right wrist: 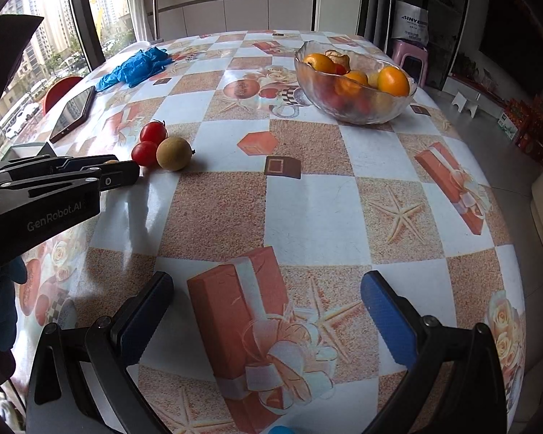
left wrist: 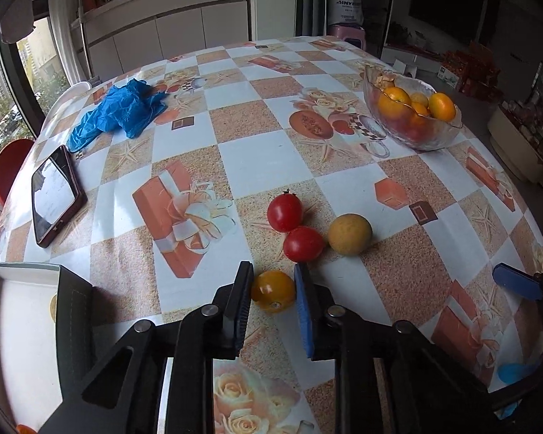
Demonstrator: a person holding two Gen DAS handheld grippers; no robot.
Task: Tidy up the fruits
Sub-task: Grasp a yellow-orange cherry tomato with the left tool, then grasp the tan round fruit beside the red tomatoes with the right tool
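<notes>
My left gripper (left wrist: 273, 291) is shut on a yellow cherry tomato (left wrist: 272, 290) that rests on the table. Just beyond it lie two red cherry tomatoes (left wrist: 284, 212) (left wrist: 303, 243) and a tan round fruit (left wrist: 349, 234), touching each other. A glass bowl (left wrist: 430, 137) with oranges and other fruit stands far right. In the right wrist view the left gripper (right wrist: 119, 177) is at the left, beside the red tomatoes (right wrist: 153, 132) and the tan fruit (right wrist: 174, 153); the glass bowl (right wrist: 365, 114) is far ahead. My right gripper (right wrist: 268, 303) is open and empty above the tablecloth.
A tablet (left wrist: 54, 195) and a crumpled blue bag (left wrist: 123, 112) lie at the left of the table. A white box with a black wall (left wrist: 72, 307) stands at the near left. The right gripper's blue fingertip (left wrist: 517, 280) shows at the right edge.
</notes>
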